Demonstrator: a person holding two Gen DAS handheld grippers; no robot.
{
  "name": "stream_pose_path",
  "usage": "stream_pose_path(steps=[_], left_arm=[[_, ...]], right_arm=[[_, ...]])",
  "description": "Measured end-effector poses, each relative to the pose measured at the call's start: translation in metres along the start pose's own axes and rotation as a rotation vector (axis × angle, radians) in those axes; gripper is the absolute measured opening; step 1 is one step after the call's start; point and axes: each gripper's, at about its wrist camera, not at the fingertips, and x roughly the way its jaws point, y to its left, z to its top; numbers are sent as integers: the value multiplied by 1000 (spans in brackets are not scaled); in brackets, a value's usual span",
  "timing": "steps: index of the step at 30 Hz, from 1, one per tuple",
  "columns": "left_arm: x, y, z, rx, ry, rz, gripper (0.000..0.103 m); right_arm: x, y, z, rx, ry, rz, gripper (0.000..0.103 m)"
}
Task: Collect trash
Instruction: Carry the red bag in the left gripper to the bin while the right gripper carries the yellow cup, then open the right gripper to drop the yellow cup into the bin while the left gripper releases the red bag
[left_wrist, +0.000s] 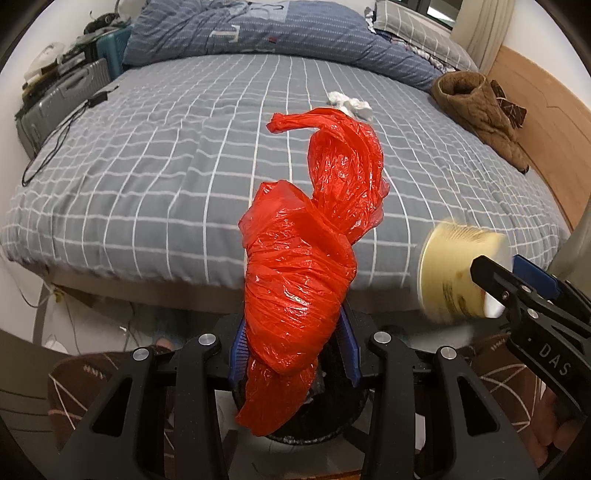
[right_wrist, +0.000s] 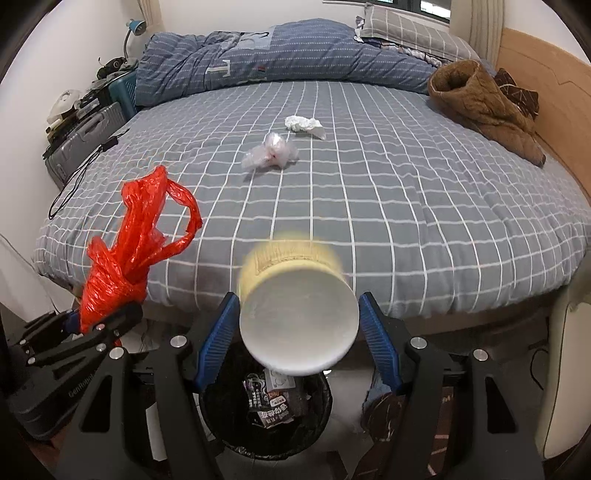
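Left gripper (left_wrist: 293, 354): jaws clamped on a crumpled red plastic bag (left_wrist: 314, 236), which stands up between the blue pads and trails a twisted handle toward the bed. It is held above a dark waste bin (left_wrist: 354, 417) on the floor.

Right gripper (right_wrist: 299, 339): jaws set wide around a yellow paper cup (right_wrist: 295, 295), mouth toward the camera, white inside. The cup is motion-blurred and its rim fills the space between the pads, so whether they press on it cannot be told for sure (in the left wrist view it does appear caught at the rim). It hangs directly over the bin, which is black-lined and already contains printed wrappers (right_wrist: 271, 402).

Bed (right_wrist: 406, 206): grey sheet with white grid. On it, well apart from both grippers:
- crumpled white tissue (right_wrist: 304, 124), toward the far side;
- clear plastic wrapper (right_wrist: 271, 151), just nearer than the tissue;
- brown quilted garment (right_wrist: 484, 107), at the right beside the wooden headboard;
- folded blue quilt (right_wrist: 280, 59) at the far end.

Grey suitcase (right_wrist: 85, 138): on the left, beside the bed.
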Motion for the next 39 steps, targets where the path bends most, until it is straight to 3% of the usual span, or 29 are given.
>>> stream_pose_path(steps=[3,4,5,17,20,22,28,34,39], left_arm=[[-2,-2,-11,4,1,10,40],[-2,-2,-14,2,2,14,40],[-2,-2,-18,-2,5,15,40],[20,11,-48,-28,78,23,40],[27,14,-55,-31,93,26,40],[34,15,-60,-31,105,28,40],[57,22,-76,-49,157,32,40],[84,27,-90,-48,213,42,40],[106,28,-99,-44,257,51,40]], right_arm=[[-3,1,-12,10,6,7,61],[-4,1,-15,10,5,6,36],[-4,3,-18,3,12,-3,27],[23,9,-49,-19,105,18,27],[35,10,-60,-21,129,28,30],[43,10,-68,-16,143,32,46],[66,8,-89,-5,189,29,67],[84,0,-101,4,212,10,83],[95,-4,-105,2,232,-9,86]])
